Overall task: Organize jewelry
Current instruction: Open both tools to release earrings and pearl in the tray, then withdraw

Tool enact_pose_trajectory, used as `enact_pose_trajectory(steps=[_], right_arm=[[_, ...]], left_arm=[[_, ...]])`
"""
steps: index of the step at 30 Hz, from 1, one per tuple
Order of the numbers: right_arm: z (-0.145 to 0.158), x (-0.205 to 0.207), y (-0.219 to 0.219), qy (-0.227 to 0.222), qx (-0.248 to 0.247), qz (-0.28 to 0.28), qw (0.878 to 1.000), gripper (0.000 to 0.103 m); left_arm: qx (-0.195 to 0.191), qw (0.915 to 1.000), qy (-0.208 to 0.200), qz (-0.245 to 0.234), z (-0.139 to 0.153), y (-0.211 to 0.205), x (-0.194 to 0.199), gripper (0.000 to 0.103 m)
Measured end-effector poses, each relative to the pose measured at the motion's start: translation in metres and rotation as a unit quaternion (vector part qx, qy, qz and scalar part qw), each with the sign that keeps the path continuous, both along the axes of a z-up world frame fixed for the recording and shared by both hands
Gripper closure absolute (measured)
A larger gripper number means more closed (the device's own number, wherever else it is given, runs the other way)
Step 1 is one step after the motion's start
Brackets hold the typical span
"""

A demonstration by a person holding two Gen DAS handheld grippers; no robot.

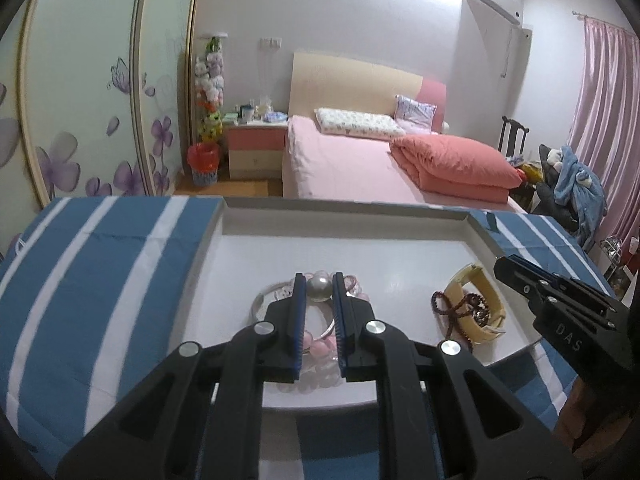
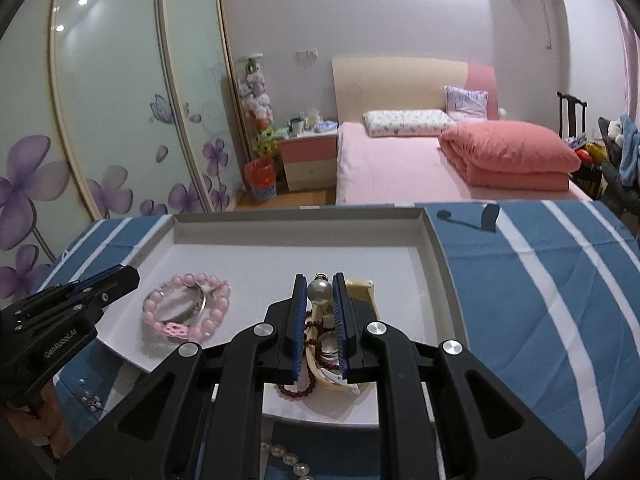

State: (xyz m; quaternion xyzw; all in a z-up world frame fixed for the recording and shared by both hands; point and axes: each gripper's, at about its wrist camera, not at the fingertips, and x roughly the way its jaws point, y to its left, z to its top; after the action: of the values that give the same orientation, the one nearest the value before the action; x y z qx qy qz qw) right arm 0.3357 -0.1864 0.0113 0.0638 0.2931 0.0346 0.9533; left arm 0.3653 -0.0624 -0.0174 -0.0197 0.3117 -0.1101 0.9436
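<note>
A white shallow tray (image 1: pixel 360 248) lies on a blue-and-white striped cloth. My left gripper (image 1: pixel 319 288) is shut on a grey pearl (image 1: pixel 319 289), above a pink bead bracelet (image 2: pixel 188 306) and a silver bangle (image 1: pixel 264 300). My right gripper (image 2: pixel 319 289) is shut on a pearl with a small gold cap (image 2: pixel 319 291), above a cream watch band (image 2: pixel 362 290) and a dark red bead string (image 2: pixel 296 392). The same watch band (image 1: pixel 486 300) and bead string (image 1: pixel 444 304) show in the left wrist view, with the right gripper (image 1: pixel 506 266) beside them.
A pearl strand (image 2: pixel 286 458) and small loose pieces (image 2: pixel 91 400) lie on the cloth (image 2: pixel 520 280) in front of the tray (image 2: pixel 280 252). Beyond are a pink bed (image 1: pixel 352 168), a nightstand (image 1: pixel 256 148), a red bin (image 1: pixel 204 162) and floral wardrobe doors (image 2: pixel 100 120).
</note>
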Motion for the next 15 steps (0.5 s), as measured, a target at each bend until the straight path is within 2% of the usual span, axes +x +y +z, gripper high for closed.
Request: enact_pose_trajectory(steps=[5,8,10,12,15], right_arm=[[-0.005,0.004,-0.006,0.015,0.011,0.001,1.0,0.088],[-0.004,0.004,-0.006,0.019,0.017,0.001,1.0,0.088],[-0.004,0.003,-0.007,0.018,0.022,0.001,1.0,0.084],[-0.001,0.002,-0.009,0.014,0.026,-0.002,1.0,0.07],[0.004,-0.001,-0.011,0.002,0.027,-0.003,1.0,0.067]], left_arm=[[-0.001,0.9999,0.012,0.001,-0.011,0.0,0.006,0.088],[-0.007,0.9998,0.018,0.006,-0.014,0.004,0.009,0.082],[-0.012,0.9997,0.022,0.008,-0.015,0.007,0.01,0.082],[-0.016,0.9996,0.023,0.009,-0.014,0.008,0.011,0.081],[-0.022,0.9995,0.019,0.011,-0.009,0.011,0.008,0.081]])
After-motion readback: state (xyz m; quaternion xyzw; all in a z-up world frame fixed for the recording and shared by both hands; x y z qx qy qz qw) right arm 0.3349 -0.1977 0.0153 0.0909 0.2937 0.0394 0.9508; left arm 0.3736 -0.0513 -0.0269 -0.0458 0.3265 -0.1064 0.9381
